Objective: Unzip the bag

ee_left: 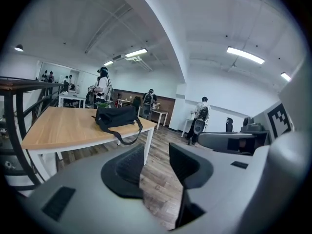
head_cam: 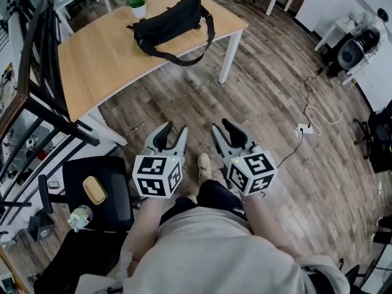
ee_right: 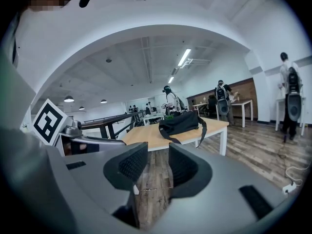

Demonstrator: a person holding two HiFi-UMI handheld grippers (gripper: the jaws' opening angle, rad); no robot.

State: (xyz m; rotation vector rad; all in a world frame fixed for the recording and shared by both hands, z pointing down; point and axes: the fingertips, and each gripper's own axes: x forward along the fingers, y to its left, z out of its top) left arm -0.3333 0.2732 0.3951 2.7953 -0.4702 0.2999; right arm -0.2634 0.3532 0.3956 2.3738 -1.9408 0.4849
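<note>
Bag point(head_cam: 168, 23): where is it?
— Far off on the counter point(head_cam: 104, 60), lying flat, strap point(head_cam: 184, 59) over the near edge. The zip is too small to see.
— And the tools?
— Left tool point(head_cam: 173, 130) and right tool point(head_cam: 223, 130) hang side by side near the legs, well apart from it, both aimed at it, jaws apart, holding nothing. I'd guess one will steady it and one will pull.

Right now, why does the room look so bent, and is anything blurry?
Left gripper view: wide lens bows the ceiling; near fingers look soft, the bag sharper. Right gripper view: same bowing, a ceiling lamp glares. Head view: floorboards curve; table evenly lit.
</note>
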